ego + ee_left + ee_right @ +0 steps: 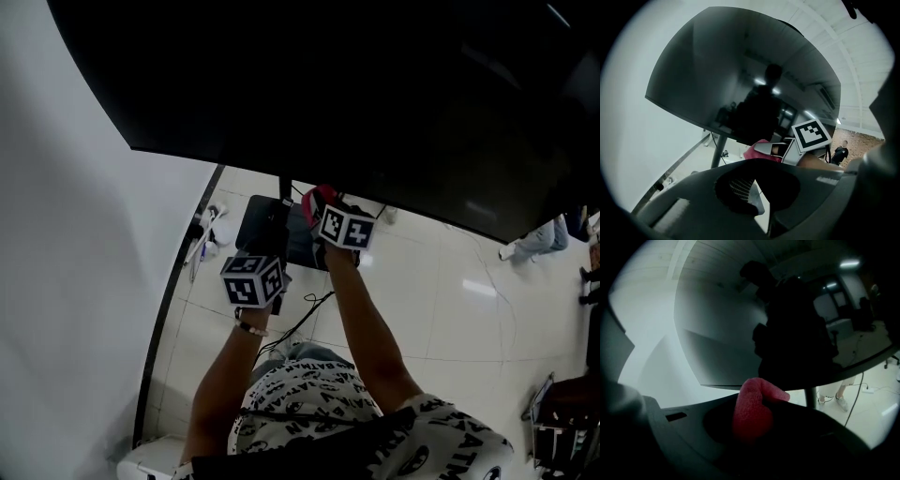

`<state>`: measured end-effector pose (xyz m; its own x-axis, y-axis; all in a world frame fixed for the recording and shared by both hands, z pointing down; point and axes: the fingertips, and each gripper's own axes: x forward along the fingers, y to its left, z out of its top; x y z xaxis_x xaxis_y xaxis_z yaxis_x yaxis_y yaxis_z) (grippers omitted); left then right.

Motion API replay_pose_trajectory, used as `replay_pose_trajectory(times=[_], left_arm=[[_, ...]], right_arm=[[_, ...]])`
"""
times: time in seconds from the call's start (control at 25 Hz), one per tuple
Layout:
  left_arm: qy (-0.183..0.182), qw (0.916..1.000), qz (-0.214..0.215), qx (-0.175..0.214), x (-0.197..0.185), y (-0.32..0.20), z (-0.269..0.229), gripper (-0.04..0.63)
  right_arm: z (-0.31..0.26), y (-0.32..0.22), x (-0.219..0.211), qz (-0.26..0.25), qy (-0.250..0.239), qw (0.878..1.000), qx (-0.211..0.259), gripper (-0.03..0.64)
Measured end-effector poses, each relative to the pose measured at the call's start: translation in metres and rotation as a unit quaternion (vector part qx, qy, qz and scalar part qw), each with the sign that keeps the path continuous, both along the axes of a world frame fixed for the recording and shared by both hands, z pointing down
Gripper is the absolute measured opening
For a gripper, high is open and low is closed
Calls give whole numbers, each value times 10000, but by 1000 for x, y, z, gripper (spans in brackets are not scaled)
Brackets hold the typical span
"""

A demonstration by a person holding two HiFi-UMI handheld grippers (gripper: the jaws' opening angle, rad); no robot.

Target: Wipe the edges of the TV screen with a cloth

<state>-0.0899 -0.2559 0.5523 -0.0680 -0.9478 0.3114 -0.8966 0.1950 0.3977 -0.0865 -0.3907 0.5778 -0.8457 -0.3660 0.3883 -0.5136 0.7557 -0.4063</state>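
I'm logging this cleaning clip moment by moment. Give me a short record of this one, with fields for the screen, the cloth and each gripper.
TV screen: dark, reflective, on a stand above a white tiled floor
cloth: red, bunched, up at the screen's lower edge, near the stand pole
right gripper: shut on the cloth
left gripper: open, empty, lower, away from the screen
contact: whether the cloth touches the edge cannot be told

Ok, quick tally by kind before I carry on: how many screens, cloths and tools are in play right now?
TV screen: 1
Red cloth: 1
Tools: 2 (left tool, right tool)
Total: 4
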Motion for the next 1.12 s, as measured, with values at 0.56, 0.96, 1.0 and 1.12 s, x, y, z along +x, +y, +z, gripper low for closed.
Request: replay_pose_trajectory(times=[0.56,0.96,1.0,1.12], left_arm=[[40,9970,-756,174,-110,38,2,3],[-23,9993,-380,-55,-225,88,18,3],[-30,9992,-382,-62,-238,92,19,3],[6,9988,-489,-41,-275,107,21,3]], right_arm=[[-3,44,-112,-728,-118,9972,-131,59],[12,87,-241,-656,107,9978,45,60],[14,92,-254,-656,121,9978,50,60],[18,105,-288,-675,171,9975,82,60]])
